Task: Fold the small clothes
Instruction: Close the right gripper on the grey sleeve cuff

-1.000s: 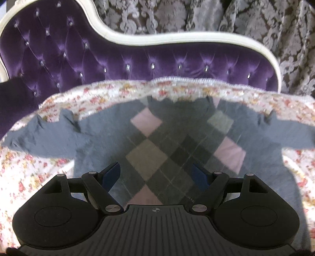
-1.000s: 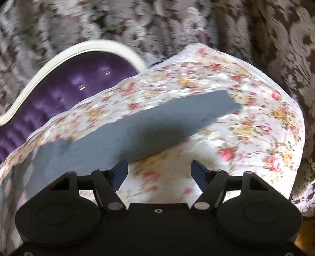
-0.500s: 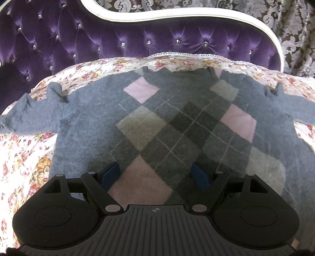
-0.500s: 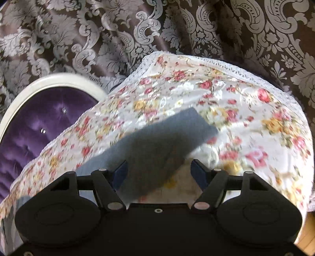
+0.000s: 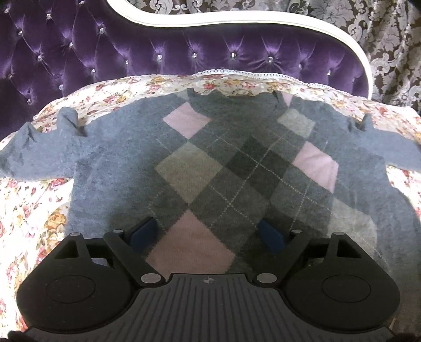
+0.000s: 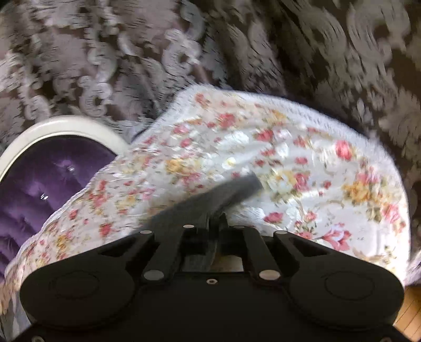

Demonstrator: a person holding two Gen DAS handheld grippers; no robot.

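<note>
A small grey sweater with a pink, olive and dark argyle front lies flat on a floral bedspread, neck toward the headboard, sleeves spread left and right. My left gripper is open, hovering over the sweater's lower hem with its blue pads on either side of a pink diamond. My right gripper is shut on the grey right sleeve, whose cuff end sticks out past the jaws above the bedspread. The right wrist view is motion-blurred.
A purple tufted headboard with a white frame stands behind the bed. Patterned grey-brown curtains hang beyond the bed's right edge. A strip of wooden floor shows at the lower right.
My right gripper has closed on the right sleeve near its cuff and lifted it slightly. My left gripper has moved in over the sweater's hem and stays open.
</note>
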